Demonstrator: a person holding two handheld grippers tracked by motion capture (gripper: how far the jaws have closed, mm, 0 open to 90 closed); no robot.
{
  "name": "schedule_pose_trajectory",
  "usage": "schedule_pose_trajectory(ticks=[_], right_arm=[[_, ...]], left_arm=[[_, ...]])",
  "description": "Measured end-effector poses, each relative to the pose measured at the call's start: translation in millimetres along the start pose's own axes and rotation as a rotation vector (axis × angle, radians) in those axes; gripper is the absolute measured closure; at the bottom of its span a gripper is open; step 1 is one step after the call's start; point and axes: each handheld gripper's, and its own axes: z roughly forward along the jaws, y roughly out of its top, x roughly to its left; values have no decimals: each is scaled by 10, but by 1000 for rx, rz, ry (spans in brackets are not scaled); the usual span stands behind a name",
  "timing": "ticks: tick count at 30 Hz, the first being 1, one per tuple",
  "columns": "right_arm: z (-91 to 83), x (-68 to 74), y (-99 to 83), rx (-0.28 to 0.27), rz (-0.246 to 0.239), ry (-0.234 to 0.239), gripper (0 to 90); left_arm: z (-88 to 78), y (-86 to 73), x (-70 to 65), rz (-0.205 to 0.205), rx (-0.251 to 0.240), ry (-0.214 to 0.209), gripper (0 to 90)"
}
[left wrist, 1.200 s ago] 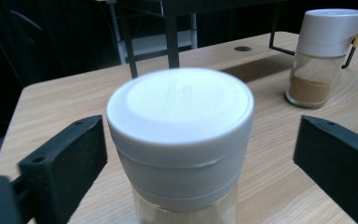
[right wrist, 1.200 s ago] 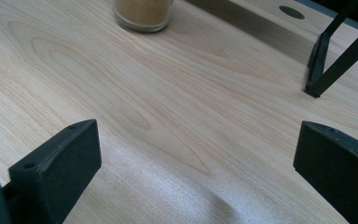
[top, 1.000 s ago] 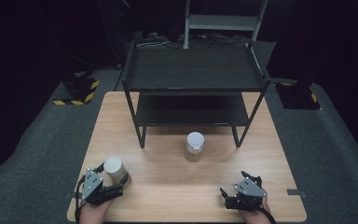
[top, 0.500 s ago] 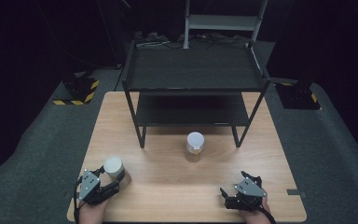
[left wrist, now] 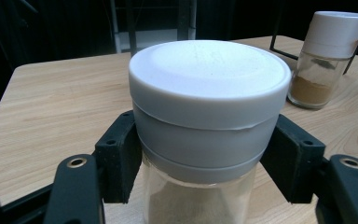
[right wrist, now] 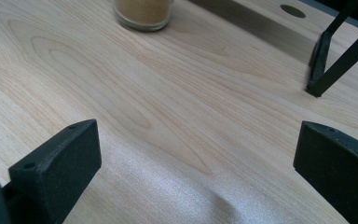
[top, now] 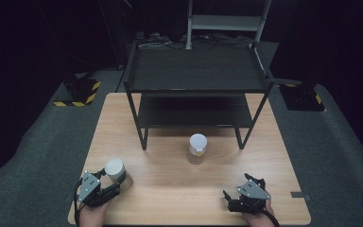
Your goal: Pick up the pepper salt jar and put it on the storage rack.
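1. Jar with a white lid (left wrist: 209, 121) stands at the near left corner of the wooden counter (top: 170, 189), glass below, pale powder inside.
2. The left gripper (top: 105, 188) has just been closing its jaws, with that jar between them; in the left gripper view both black pads press the jar's sides just under the lid, so it is clamped.
3. The right gripper (top: 233, 197) rests at the near right of the counter, well apart from the jar, its jaws spread wide over bare wood with nothing between them.
4. A second jar (top: 197, 149), with a white cap and brown powder, stands mid-counter, just in front of the black two-tier shelf (top: 198, 75).
5. The shelf's leg (right wrist: 324, 70) shows in the right gripper view.
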Motion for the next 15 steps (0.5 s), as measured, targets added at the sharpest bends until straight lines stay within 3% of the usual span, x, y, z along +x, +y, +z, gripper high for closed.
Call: schedule_pose_trajectory(ticks=[15], right_arm=[[2,5,7,4,-4,0,0]], left_arm=[[-25,162,-133,19,-59,-38,348]])
